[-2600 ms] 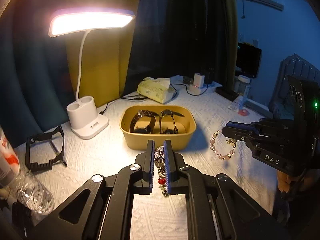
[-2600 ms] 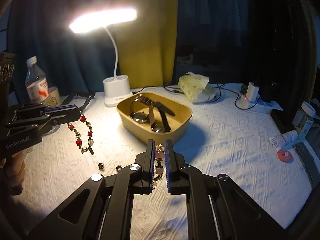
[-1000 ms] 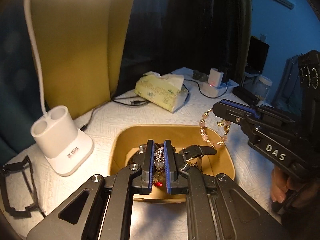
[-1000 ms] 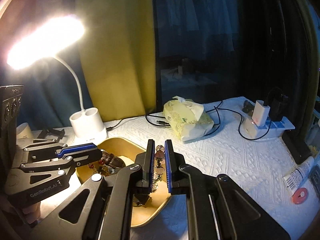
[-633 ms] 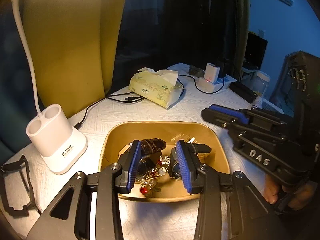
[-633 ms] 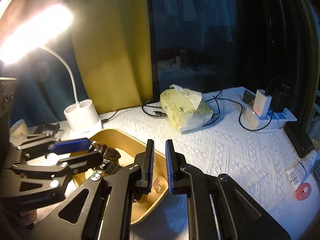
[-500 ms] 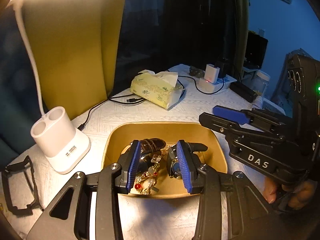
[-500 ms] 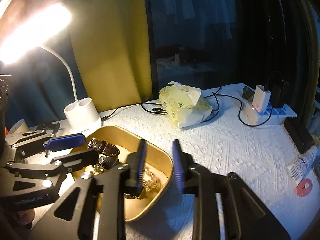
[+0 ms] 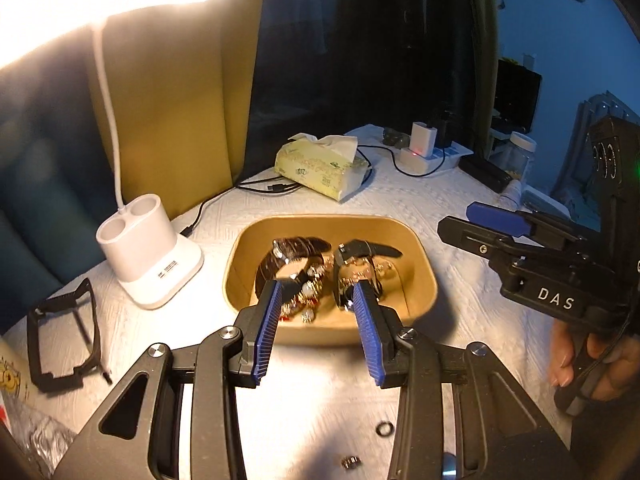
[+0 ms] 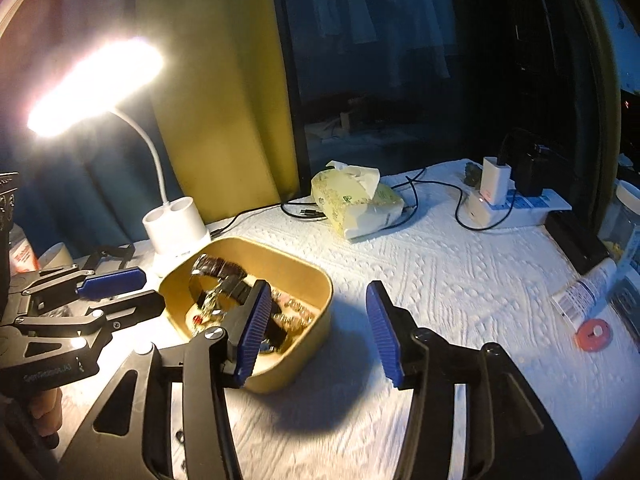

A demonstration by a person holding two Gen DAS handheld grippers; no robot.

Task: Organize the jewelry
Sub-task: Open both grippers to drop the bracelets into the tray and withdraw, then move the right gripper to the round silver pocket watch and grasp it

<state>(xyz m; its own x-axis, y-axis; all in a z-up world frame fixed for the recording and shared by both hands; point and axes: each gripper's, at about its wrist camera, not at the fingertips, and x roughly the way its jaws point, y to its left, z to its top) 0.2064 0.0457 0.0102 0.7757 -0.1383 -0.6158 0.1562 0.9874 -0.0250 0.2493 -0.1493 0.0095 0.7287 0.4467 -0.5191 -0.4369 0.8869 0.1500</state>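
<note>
The left gripper hangs just in front of the mustard-yellow rounded plastic tray, jaws spread wide; the right gripper gapes likewise at the tray's right side.

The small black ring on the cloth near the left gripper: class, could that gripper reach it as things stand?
Probably yes. The left gripper is open and empty, and the black ring lies on bare cloth just below its fingers with nothing covering it.

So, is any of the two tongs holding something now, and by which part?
Nothing is held. The left tongs and the right tongs are both open and empty; the bracelets lie in the yellow tray.
</note>
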